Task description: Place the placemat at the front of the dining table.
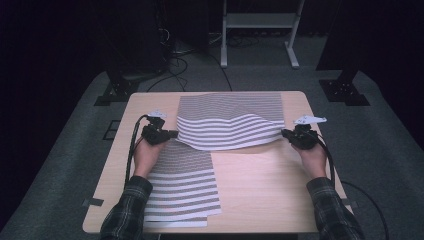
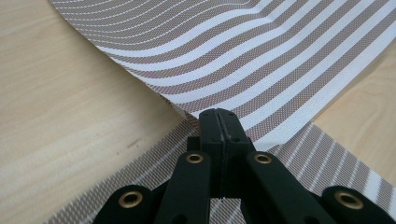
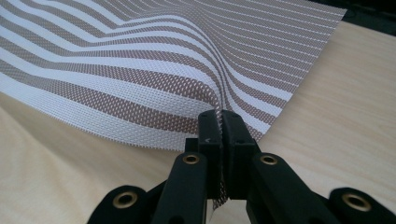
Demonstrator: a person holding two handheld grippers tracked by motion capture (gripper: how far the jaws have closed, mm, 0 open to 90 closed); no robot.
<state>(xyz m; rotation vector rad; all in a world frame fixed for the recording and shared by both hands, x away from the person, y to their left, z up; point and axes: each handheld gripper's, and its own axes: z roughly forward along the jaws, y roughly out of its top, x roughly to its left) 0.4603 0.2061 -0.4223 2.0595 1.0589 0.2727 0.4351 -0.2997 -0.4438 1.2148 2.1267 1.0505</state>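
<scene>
both forearms wear dark plaid sleeves [image 1: 127,207]. the left gripper [image 1: 172,134] and right gripper [image 1: 285,133] are black, with grey three-cornered plates and trailing black cables. brass-ringed screws dot the jaw arms.

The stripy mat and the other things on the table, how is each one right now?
lifted striped mat: near edge raised and wavy, pinched at both corners
left gripper: shut on the mat's corner
right gripper: shut on the other corner
stacked mats: lying flat
table: bearing it all
</scene>
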